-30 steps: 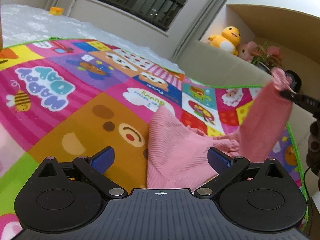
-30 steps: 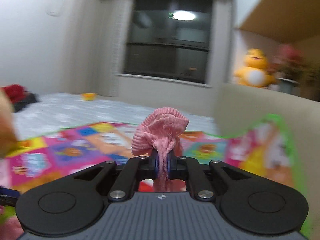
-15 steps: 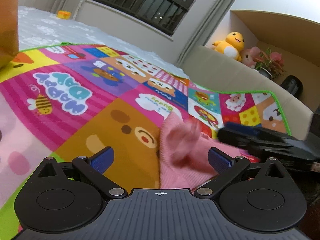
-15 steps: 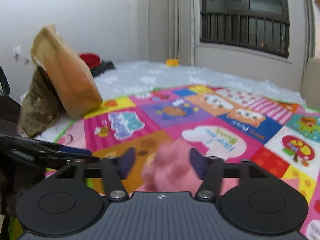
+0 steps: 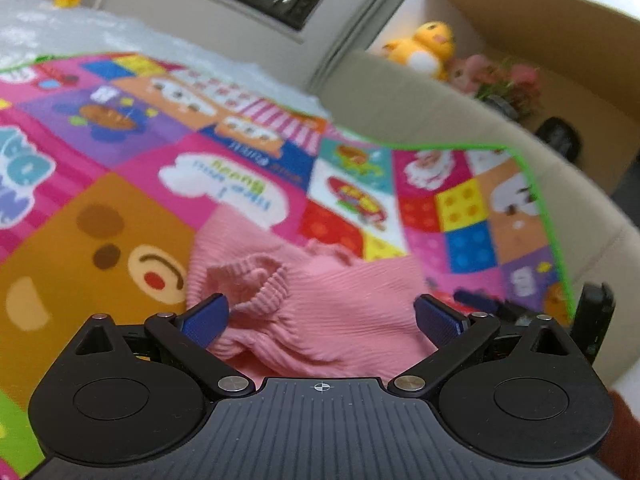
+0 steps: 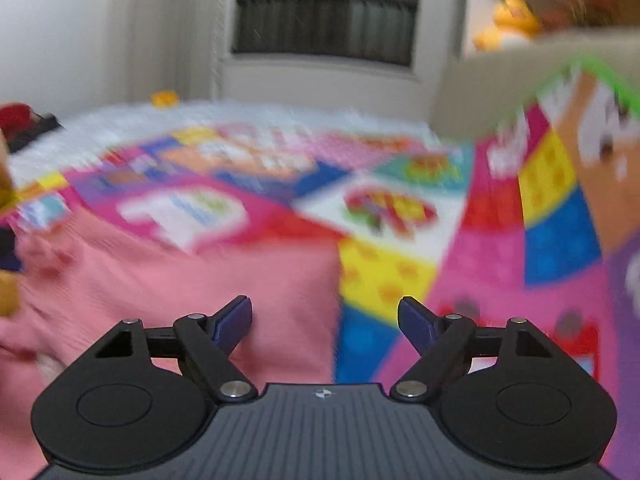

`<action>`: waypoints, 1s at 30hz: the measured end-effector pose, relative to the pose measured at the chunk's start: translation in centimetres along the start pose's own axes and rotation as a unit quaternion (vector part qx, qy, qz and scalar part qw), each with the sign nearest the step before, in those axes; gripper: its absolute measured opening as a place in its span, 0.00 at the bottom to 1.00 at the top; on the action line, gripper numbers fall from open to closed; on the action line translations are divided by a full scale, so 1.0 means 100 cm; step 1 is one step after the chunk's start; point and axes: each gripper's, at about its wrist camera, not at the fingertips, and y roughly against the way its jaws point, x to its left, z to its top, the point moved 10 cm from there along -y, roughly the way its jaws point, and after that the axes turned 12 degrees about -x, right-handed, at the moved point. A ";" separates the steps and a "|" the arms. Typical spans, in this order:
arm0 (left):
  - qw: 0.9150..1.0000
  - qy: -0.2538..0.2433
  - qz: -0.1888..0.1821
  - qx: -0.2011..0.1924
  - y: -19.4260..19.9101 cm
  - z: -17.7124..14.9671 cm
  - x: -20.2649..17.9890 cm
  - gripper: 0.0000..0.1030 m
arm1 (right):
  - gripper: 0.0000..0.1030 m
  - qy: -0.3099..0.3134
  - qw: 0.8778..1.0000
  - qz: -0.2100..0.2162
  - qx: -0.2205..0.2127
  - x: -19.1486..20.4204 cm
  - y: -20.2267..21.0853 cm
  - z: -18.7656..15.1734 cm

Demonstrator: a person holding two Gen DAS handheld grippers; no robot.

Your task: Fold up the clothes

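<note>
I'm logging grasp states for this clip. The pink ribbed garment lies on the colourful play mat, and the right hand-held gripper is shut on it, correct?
Not quite. The right hand-held gripper is open, its fingers spread apart with nothing between them, as the right wrist view shows. The pink ribbed garment does lie on the colourful play mat.

A pink ribbed garment point(image 5: 320, 300) lay bunched on the colourful play mat point(image 5: 120, 208), one cuff seemingly folded over.
</note>
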 end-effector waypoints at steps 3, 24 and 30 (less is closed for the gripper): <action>0.999 0.009 0.026 0.021 -0.020 -0.009 0.008 0.80 | 0.85 -0.029 0.999 -0.004 0.022 -0.004 -0.016 -0.026; 0.985 -0.160 0.057 -0.014 -0.027 0.004 0.005 0.38 | 0.96 -0.048 0.999 -0.001 0.012 -0.007 -0.018 -0.032; 0.983 -0.158 0.096 -0.009 -0.007 0.004 0.045 0.64 | 0.99 -0.046 0.999 0.002 0.014 -0.005 -0.019 -0.033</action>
